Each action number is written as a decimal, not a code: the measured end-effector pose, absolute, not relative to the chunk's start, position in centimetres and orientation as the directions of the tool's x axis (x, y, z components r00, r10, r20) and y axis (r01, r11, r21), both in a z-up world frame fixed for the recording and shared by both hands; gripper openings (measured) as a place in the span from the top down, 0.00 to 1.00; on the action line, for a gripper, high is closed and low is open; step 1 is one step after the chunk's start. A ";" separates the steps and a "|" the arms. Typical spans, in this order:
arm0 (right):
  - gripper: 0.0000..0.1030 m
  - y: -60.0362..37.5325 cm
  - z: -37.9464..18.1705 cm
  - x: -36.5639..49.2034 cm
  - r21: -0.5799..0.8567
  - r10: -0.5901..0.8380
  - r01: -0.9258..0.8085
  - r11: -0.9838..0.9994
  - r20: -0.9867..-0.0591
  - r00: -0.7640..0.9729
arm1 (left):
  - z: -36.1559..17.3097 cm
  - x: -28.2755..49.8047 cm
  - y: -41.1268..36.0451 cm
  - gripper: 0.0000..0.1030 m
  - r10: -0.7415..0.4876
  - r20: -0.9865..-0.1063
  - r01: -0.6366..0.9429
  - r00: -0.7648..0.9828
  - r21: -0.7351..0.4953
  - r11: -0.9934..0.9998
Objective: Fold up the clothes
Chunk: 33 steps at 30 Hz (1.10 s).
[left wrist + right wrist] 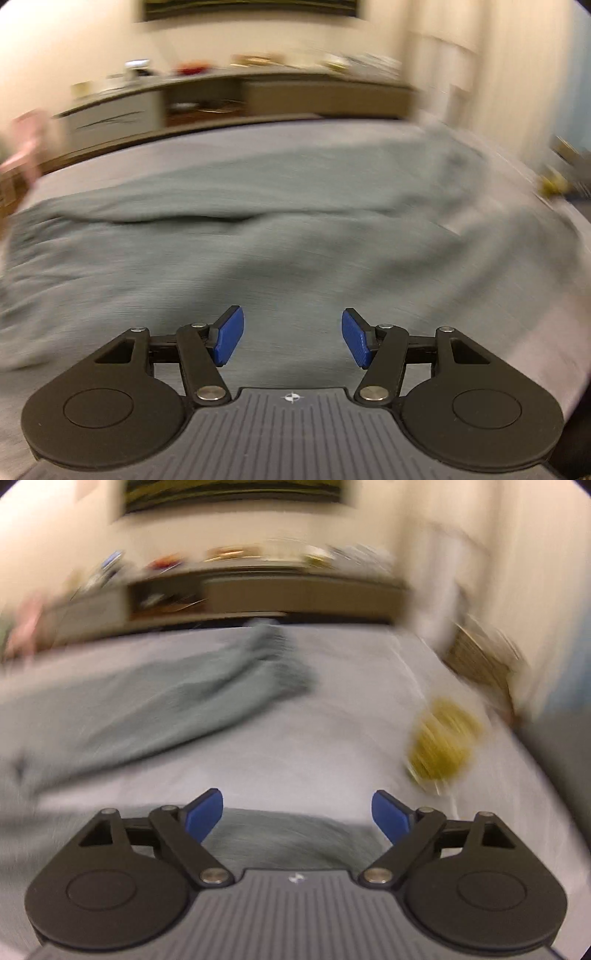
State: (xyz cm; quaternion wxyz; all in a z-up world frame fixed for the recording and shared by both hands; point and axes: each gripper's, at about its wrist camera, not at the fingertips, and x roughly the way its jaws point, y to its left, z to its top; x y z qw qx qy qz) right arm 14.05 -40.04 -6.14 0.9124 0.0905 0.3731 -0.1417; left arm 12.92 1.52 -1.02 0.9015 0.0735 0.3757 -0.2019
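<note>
One grey-green garment (258, 229) lies spread across the pale bed (332, 738). The left claw (292, 339) hangs over the garment, jaws wide apart, holding nothing. The right claw (297, 814), equally wide and empty, hovers at the garment's near edge. One blurred yellow object (443, 738) lies right of the garment.

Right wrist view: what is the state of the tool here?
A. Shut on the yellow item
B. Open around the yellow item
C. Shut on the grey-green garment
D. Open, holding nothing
D. The right tool has its blue fingers spread wide with nothing between them; the grey-green garment and the yellow item lie apart on the bed.
</note>
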 end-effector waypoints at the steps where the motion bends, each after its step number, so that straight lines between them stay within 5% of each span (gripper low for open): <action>1: 0.13 -41.7 -6.5 13.9 0.092 -0.196 0.371 0.924 -0.719 0.667 | -1.5 12.7 0.6 0.40 -0.329 -0.714 0.455 0.619 -0.016 0.891; 4: 0.17 -43.9 -8.1 13.5 0.132 -0.166 0.396 0.909 -0.755 0.634 | -2.7 12.3 -1.2 0.40 -0.360 -0.734 0.523 0.575 -0.008 0.852; 6: 0.44 -43.6 -9.0 13.8 0.165 -0.091 0.345 0.924 -0.781 0.618 | -3.3 12.1 -2.0 0.40 -0.369 -0.747 0.546 0.553 -0.010 0.838; 7: 0.67 -43.1 -9.2 14.0 0.169 -0.069 0.325 0.930 -0.792 0.607 | -3.5 12.3 -2.3 0.40 -0.367 -0.753 0.550 0.546 -0.008 0.835; 9: 0.75 -42.4 -8.6 14.1 0.173 -0.049 0.285 0.943 -0.773 0.632 | -3.9 12.8 -2.5 0.40 -0.356 -0.766 0.552 0.535 -0.002 0.834; 11: 0.79 -41.8 -7.0 13.6 0.193 -0.030 0.234 0.953 -0.708 0.706 | -4.1 13.0 -2.4 0.40 -0.341 -0.775 0.542 0.532 0.002 0.840; 13: 0.93 -41.1 -2.9 10.5 0.288 0.038 0.121 0.950 -0.492 0.870 | -4.2 13.0 -2.1 0.40 -0.327 -0.783 0.530 0.530 0.005 0.848; 15: 0.93 -40.7 -0.1 8.0 0.285 0.049 0.049 0.957 -0.326 0.944 | -4.5 12.9 -1.8 0.40 -0.318 -0.791 0.528 0.522 0.007 0.849; 16: 0.93 -40.7 0.1 7.6 0.258 0.027 0.060 0.964 -0.321 0.947 | -4.7 12.8 -1.7 0.39 -0.314 -0.795 0.528 0.518 0.008 0.849; 21: 0.92 -42.1 -7.5 12.4 -0.004 -0.238 0.339 0.941 -0.720 0.652 | -4.5 12.2 -1.8 0.39 -0.339 -0.805 0.565 0.487 -0.006 0.825; 22: 0.89 -41.7 -7.2 12.0 -0.030 -0.259 0.334 0.942 -0.695 0.671 | -4.4 12.0 -1.9 0.39 -0.343 -0.807 0.573 0.480 -0.007 0.819; 25: 0.61 -41.4 -5.7 11.1 0.007 -0.267 0.346 0.938 -0.619 0.739 | -4.6 11.3 -2.4 0.37 -0.355 -0.809 0.612 0.468 0.007 0.791; 29: 0.62 -39.3 -6.5 12.3 0.048 -0.128 0.205 0.978 -0.635 0.761 | -4.2 11.3 -2.2 0.37 -0.371 -0.796 0.610 0.478 -0.003 0.792; 33: 0.65 -38.9 -9.0 14.1 -0.018 -0.136 0.194 0.981 -0.774 0.619 | -2.1 12.5 1.1 0.37 -0.346 -0.738 0.506 0.580 -0.007 0.863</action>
